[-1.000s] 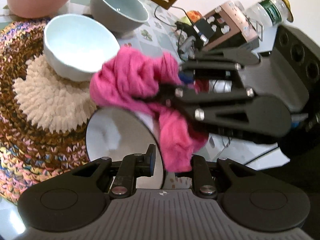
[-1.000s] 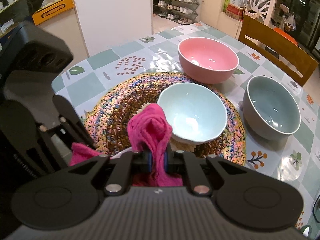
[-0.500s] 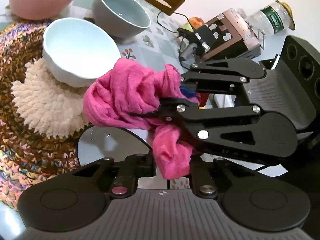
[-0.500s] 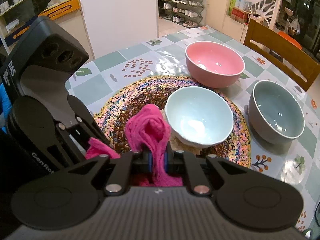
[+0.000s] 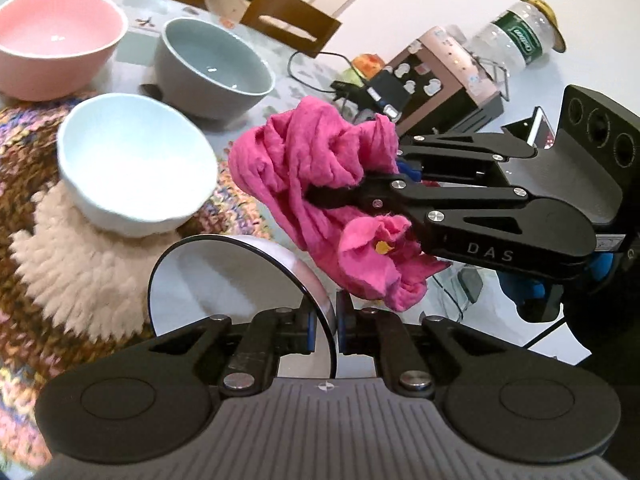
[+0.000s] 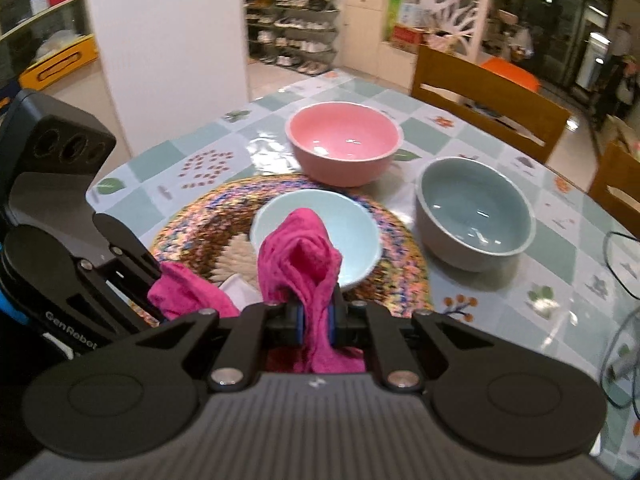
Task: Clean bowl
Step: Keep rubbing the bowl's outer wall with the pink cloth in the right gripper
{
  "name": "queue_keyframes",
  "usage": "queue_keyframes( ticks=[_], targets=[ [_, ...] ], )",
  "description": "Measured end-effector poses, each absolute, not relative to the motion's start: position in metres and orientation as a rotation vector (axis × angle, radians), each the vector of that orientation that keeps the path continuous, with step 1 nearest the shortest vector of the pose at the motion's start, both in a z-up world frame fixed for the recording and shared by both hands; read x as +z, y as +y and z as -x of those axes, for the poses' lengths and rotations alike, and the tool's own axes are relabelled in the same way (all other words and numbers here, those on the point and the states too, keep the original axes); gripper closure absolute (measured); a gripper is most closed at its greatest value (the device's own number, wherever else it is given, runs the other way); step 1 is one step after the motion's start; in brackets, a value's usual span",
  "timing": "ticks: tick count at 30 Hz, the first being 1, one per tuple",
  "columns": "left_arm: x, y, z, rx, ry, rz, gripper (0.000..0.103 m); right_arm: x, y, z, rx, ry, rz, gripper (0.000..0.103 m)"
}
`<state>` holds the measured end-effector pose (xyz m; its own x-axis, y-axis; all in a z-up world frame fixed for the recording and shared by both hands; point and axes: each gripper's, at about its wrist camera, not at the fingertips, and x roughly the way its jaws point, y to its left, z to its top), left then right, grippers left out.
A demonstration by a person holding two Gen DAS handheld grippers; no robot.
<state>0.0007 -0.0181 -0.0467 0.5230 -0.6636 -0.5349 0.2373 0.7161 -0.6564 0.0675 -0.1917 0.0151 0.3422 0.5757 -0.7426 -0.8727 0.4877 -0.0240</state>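
Note:
My left gripper is shut on the rim of a white bowl, held tilted with its inside facing left. My right gripper is shut on a crumpled pink cloth. In the left wrist view the right gripper comes in from the right and holds the pink cloth just above and right of the white bowl, apart from its inside. The white bowl barely shows in the right wrist view.
A light blue bowl sits on a braided round mat with a cream tuft mat. A pink bowl and a grey bowl stand behind. Cables, a brown box and a bottle lie right. Wooden chairs edge the table.
Both grippers have risen and pulled back from the mat. The cloth has lifted off the white bowl's rim and now hangs to its upper right.

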Motion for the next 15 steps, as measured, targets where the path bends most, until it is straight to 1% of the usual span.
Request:
queue_keyframes(
  ticks=[11,15],
  targets=[
    [-0.068,0.012,0.023,-0.571,0.852,0.692,0.094,0.012,-0.193,-0.058,1.001,0.755,0.477,0.092],
    [-0.072,0.018,0.038,-0.574,0.854,0.718,0.091,0.010,-0.189,-0.053,1.023,0.761,0.482,0.092]
  ],
)
